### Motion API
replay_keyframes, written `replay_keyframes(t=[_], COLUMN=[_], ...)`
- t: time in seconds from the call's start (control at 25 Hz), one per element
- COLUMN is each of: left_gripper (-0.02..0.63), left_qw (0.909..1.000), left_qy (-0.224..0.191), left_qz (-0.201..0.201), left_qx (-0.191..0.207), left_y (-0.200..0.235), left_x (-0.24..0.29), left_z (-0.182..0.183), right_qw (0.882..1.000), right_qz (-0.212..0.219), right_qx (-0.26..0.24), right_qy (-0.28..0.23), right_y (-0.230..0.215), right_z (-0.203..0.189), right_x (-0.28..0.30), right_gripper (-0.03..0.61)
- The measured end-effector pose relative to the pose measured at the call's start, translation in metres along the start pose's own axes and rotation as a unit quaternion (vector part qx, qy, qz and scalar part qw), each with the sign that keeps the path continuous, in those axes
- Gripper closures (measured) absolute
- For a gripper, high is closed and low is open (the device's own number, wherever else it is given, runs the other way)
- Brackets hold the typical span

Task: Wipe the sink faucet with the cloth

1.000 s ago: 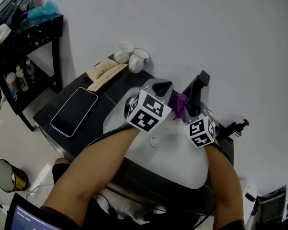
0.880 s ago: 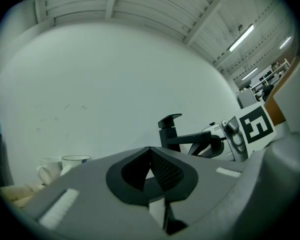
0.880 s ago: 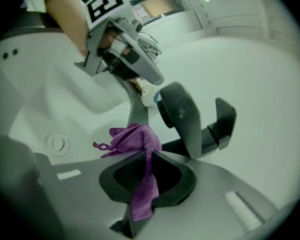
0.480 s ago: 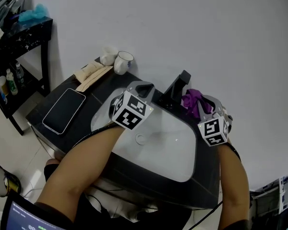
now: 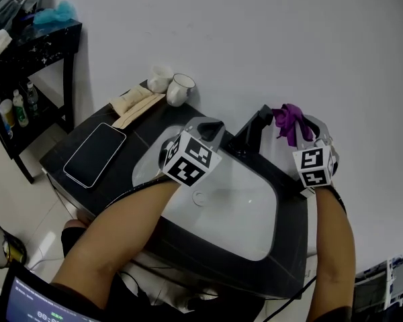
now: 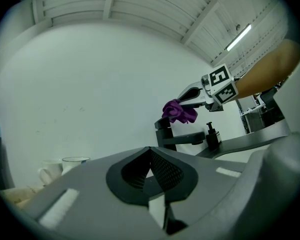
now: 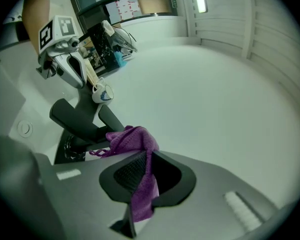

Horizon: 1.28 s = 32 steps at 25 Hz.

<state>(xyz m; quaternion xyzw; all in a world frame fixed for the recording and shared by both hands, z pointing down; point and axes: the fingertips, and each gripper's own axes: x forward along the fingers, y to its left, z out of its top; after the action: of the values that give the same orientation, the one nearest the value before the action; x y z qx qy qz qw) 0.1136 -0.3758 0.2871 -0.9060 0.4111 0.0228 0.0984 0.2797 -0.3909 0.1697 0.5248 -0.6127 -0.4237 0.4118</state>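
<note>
My right gripper [image 5: 292, 127], jaws pinched on the purple cloth [image 5: 287, 117], holds it by the top of the black faucet [image 5: 250, 137] near the white wall [image 5: 255, 32], while my left gripper [image 5: 211, 129], jaws together and empty, hangs over the white sink [image 5: 255, 227] in the dark countertop [image 5: 144, 123] bearing a phone [image 5: 94, 155] and mug [image 5: 180, 89].

Your right gripper [image 5: 299, 134] has carried the purple cloth [image 5: 289, 118] out from over the sink [image 5: 236, 210], where it sat just beside your left gripper [image 5: 210, 129], and up to the far side of the faucet [image 5: 250, 137]. Your two grippers now stand well apart, with the faucet between them.
</note>
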Motion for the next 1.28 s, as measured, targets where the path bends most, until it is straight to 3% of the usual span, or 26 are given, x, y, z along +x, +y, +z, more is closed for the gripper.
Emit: replay_keyframes(t=[0.32, 0.72, 1.08, 1.28], left_gripper=[0.595, 0.596, 0.596, 0.596], left_qw=[0.9997, 0.9999, 0.9999, 0.9999], left_qy=[-0.010, -0.011, -0.007, -0.006], left_qz=[-0.015, -0.011, -0.009, -0.008], left_qx=[0.017, -0.001, 0.002, 0.000], left_y=[-0.009, -0.002, -0.001, 0.000], left_x=[0.013, 0.014, 0.015, 0.015], left_z=[0.004, 0.003, 0.001, 0.000], right_qw=[0.998, 0.993, 0.980, 0.977], right_qz=[0.056, 0.107, 0.165, 0.180], right_qx=[-0.018, -0.046, -0.099, -0.103], right_qy=[0.025, 0.038, 0.044, 0.047], right_y=[0.054, 0.119, 0.177, 0.194], right_z=[-0.019, -0.039, -0.053, -0.058], right_x=[0.028, 0.037, 0.035, 0.035], right_gripper=[0.538, 0.538, 0.538, 0.538])
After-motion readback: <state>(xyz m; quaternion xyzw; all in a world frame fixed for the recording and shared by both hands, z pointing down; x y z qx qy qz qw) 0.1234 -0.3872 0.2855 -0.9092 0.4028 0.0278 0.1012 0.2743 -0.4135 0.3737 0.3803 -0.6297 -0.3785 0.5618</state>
